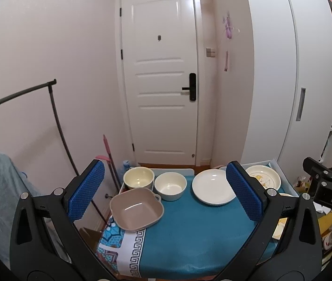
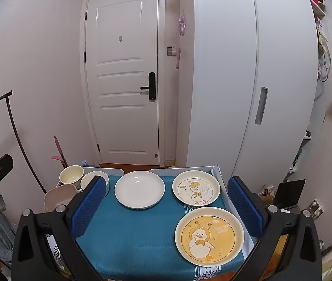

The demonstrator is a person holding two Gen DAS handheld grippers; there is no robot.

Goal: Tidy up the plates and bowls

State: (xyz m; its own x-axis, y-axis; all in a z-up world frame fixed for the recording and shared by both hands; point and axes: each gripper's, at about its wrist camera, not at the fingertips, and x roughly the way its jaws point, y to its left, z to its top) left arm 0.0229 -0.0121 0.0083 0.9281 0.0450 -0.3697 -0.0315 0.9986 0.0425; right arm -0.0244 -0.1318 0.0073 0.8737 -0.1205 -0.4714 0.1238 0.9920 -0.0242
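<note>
Overhead, both tools spread apart, gripping nothing; pink bowl overhangs table's left edge

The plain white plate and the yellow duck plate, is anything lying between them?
No. In the right wrist view only bare teal tablecloth lies between the plain white plate and the yellow duck plate; they don't touch.

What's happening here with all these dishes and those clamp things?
A person holds a two-finger tool in each hand above a small table with a blue cloth, about to sort dishes. The left gripper and right gripper are open and empty. Three bowls sit on the left, a plain white plate in the middle, and two duck plates on the right, all untouched.
</note>
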